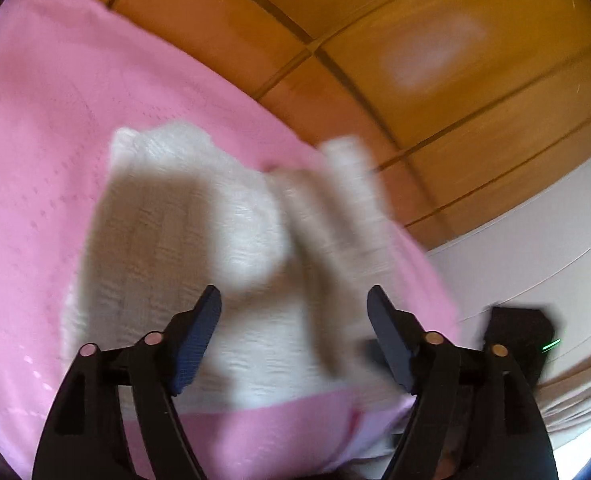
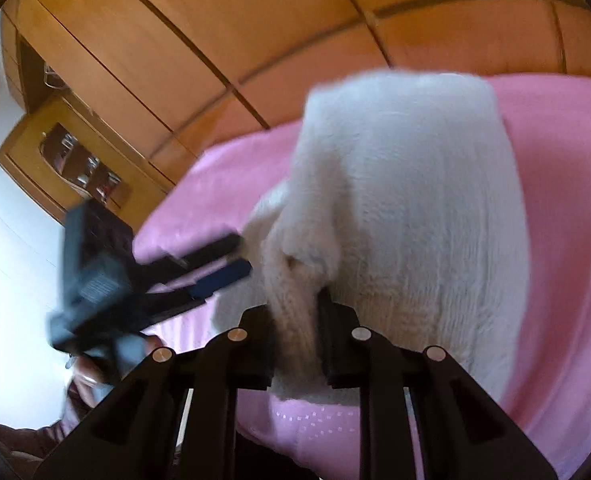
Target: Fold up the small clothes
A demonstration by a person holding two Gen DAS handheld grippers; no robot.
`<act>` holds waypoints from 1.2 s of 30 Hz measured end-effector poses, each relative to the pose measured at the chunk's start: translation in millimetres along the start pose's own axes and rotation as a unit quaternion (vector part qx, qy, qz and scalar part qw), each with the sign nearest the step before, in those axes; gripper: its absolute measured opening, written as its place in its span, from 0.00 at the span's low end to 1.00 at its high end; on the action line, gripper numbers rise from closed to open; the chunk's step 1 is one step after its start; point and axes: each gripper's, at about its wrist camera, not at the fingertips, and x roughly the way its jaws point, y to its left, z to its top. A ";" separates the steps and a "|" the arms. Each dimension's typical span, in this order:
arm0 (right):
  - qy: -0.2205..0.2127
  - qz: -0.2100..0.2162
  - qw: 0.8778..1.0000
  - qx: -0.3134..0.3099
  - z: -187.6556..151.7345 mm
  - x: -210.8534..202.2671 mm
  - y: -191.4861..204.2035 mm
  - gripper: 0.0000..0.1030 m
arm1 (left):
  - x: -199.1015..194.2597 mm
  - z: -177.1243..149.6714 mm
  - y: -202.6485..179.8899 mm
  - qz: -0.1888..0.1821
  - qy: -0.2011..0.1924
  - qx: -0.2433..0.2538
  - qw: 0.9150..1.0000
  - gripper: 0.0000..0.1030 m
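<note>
A small white knitted garment (image 1: pixel 199 240) lies on a pink bedspread (image 1: pixel 35 140). My left gripper (image 1: pixel 293 312) is open and empty, just above the garment's near part. In the right wrist view my right gripper (image 2: pixel 295 312) is shut on a fold of the white garment (image 2: pixel 407 220) and holds it up off the pink bedspread (image 2: pixel 567 200). The left gripper (image 2: pixel 231 264) shows there at the left, blurred, next to the garment's edge.
Wooden wardrobe doors (image 1: pixel 415 60) stand behind the bed. A white wall (image 1: pixel 535 240) is at the right. A wooden cabinet with small objects (image 2: pixel 79 164) stands at the left in the right wrist view. The bedspread's near edge (image 2: pixel 315 420) drops off below my grippers.
</note>
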 end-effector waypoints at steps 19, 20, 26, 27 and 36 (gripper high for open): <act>-0.029 0.006 0.999 -0.028 -17.6 -34.0 -21.2 0.48 | 90.1 15.6 -56.0 0.022 0.107 0.011 0.994 0.67; -0.036 0.003 0.999 -0.023 -19.3 -41.1 -26.6 0.48 | 91.0 15.9 -56.9 0.027 0.106 0.015 0.994 0.62; -0.073 -0.078 0.992 0.059 -22.1 -73.2 -92.3 0.50 | 89.1 15.5 -65.2 0.065 0.076 0.060 0.993 0.22; -0.075 -0.089 0.991 0.073 -18.8 -69.7 -99.6 0.49 | 84.5 16.2 -70.8 0.068 0.064 0.070 0.993 0.21; -0.057 -0.068 0.996 0.013 0.3 -20.3 -55.7 0.47 | 25.8 25.9 -97.9 0.092 -0.016 0.161 0.983 0.17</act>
